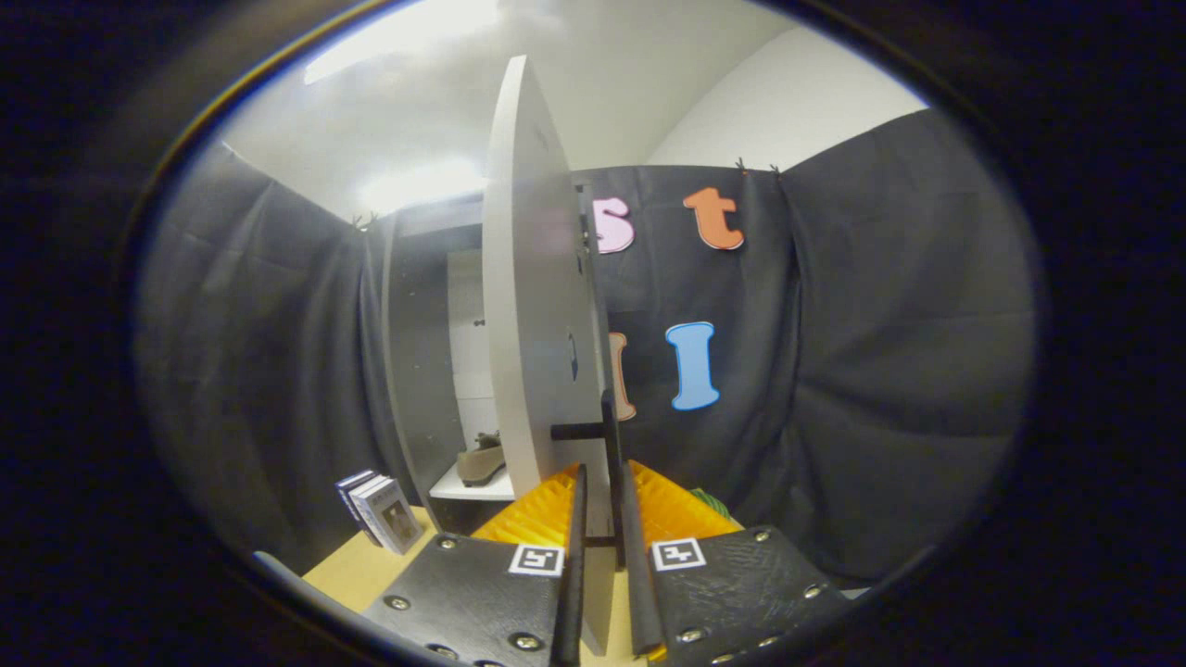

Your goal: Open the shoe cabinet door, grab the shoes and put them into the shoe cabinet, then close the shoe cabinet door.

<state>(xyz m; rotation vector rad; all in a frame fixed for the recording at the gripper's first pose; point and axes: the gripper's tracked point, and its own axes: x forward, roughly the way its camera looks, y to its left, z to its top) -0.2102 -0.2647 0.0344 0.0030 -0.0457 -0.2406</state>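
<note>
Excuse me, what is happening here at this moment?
A hand-held gripper has its two fingers closed on the dark bar handle of the white shoe cabinet door, which stands open, edge-on to the camera. Inside the cabinet, a beige shoe already lies on a white shelf. Some books stand on the wooden floor beside the cabinet.

White door, tan shoe

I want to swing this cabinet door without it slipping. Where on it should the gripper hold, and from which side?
Hold the dark bar handle on the white cabinet door. It stands upright, off the door on short posts, near the free edge. The gripper comes edge-on, a finger on each side of the bar; whether they press is unclear. A shoe already sits inside.
</note>
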